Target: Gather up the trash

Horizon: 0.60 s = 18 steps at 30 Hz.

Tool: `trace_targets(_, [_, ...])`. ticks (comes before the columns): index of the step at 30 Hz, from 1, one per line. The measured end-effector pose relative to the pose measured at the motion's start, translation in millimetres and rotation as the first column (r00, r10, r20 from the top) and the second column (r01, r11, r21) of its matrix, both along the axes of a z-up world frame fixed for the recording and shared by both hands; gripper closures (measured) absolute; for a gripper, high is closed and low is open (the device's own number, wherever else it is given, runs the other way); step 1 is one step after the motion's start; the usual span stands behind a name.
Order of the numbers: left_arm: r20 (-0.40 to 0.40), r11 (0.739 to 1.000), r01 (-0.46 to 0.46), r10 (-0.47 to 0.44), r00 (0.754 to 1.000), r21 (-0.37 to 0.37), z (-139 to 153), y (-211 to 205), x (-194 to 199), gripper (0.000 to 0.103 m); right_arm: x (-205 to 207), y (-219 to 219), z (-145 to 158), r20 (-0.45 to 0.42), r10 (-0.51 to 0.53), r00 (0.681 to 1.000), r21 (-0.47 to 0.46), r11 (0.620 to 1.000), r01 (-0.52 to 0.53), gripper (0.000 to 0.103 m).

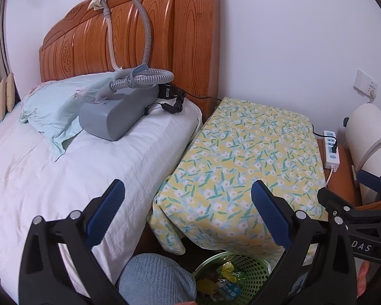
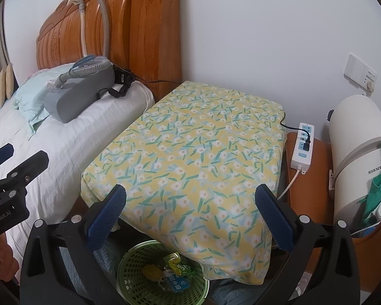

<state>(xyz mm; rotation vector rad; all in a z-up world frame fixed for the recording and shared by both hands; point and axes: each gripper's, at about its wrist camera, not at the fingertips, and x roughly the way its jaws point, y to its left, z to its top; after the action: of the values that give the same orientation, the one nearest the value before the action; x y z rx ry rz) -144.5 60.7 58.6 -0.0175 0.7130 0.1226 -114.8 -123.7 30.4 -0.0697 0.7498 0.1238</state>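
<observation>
- Trash (image 2: 174, 270) lies in the green perforated basket (image 2: 129, 277) at the bottom centre of the right wrist view: a yellow-green wrapper, a small blue-and-white carton and something yellow. The left wrist view shows the same basket at its bottom edge, right of centre.
- Right gripper (image 2: 190, 216) hovers above the basket, jaws spread wide with nothing between the blue pads (image 2: 106, 216).
- Left gripper (image 1: 188, 211) is likewise released and empty, fingers parted over the gap between bed and side table.
- Beyond the fingers, the yellow floral cloth (image 2: 190, 147) covering the side table fills the middle of both views; I see no loose litter on it, so the collecting looks largely done.
- Left of it, the white bedding (image 1: 63, 172) carries a grey machine (image 1: 116, 114) with a ribbed hose (image 1: 142, 25) looped up the wooden headboard (image 1: 129, 43) at the upper left.
- At the right edge sit a white power strip (image 2: 302, 147) and a cream cylindrical appliance (image 2: 355, 157).
- Risks, as I judge them: the cloth's drooping hem hangs just over the basket, so a low reach could snag it and drag the cover; the two grippers are close together and could knock each other; a sweep toward the bed might catch the black cable (image 1: 175, 104).
</observation>
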Motion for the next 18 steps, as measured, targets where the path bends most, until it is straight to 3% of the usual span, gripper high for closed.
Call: trace_targets(18, [-0.032,1.000,0.006,-0.007,0.999,-0.010,-6.5,-1.5,1.5,0.008,1.8,4.5,-8.6,-0.019,0.009,1.000,0.003,1.000,-0.009,0.002])
